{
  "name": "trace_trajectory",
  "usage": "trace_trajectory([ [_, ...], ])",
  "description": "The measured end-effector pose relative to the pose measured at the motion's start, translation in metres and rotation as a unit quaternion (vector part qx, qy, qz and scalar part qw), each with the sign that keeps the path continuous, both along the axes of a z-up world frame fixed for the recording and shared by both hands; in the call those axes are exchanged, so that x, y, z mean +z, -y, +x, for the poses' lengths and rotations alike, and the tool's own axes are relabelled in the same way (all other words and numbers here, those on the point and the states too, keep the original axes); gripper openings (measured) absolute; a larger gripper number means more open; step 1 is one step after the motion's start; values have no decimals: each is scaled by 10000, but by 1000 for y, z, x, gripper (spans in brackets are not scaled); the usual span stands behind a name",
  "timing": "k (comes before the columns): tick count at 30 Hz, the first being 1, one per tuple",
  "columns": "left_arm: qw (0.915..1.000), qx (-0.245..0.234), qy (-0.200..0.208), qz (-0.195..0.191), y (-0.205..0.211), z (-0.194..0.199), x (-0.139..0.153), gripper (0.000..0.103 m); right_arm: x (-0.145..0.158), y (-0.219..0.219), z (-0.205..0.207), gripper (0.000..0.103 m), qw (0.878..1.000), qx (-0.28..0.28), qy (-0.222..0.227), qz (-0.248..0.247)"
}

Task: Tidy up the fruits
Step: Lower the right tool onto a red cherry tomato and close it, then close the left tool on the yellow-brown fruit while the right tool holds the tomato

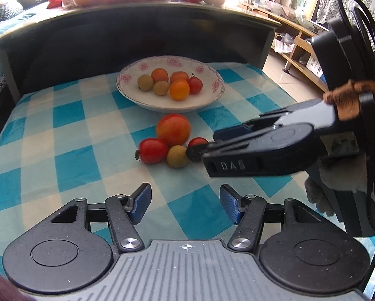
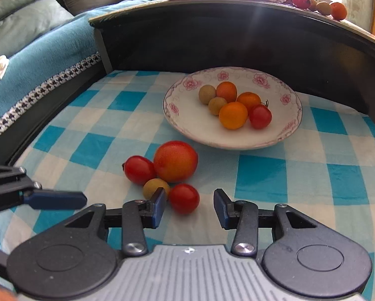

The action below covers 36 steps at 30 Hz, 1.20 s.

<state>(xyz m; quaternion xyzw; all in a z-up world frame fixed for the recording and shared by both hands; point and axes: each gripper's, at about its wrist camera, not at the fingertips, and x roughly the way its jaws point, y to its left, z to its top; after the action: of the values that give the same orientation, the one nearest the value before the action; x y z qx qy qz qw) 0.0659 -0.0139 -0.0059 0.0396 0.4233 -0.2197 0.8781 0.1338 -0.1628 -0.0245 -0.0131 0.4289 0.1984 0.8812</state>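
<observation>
Four loose fruits [image 2: 171,175] huddle touching at the plate's [image 2: 291,130] 7 o'clock: glossy reds, orange-red, tan. Right gripper [image 2: 190,207] wide open around one small tomato [image 2: 184,198]; left gripper [image 1: 185,204] open, empty.

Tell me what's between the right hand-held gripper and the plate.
In the right wrist view, the right hand-held gripper has a small red tomato at its fingers, then a big orange-red fruit, then bare checked cloth up to the plate.
</observation>
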Motion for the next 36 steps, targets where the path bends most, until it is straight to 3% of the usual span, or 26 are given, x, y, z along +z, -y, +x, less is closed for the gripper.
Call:
trace_trajectory([
  [3,10000,8,-62,14,0,1,-4,69,-1,-1,6,44,9997,119,-55,212],
  [9,9999,44,-107,46,-2,2,-6,69,-8,-12,3,44,9993,359,-126,55],
  [12,9999,41,-102,44,-2,2,-6,69,-7,-12,5,41,9995,263,-157,93],
  [15,10000,38,-69,44,-3,2,-5,69,-7,-11,5,30,9996,185,-210,12],
  [25,9998,163,80,41,-3,14,-8,70,13,15,-9,30,9997,-174,-154,109],
  [29,9993,272,138,-207,3,26,-8,67,23,29,-21,30,9994,-303,-146,118],
  [36,9993,291,210,100,19,36,-24,62,14,49,-32,30,9983,-496,-300,108],
])
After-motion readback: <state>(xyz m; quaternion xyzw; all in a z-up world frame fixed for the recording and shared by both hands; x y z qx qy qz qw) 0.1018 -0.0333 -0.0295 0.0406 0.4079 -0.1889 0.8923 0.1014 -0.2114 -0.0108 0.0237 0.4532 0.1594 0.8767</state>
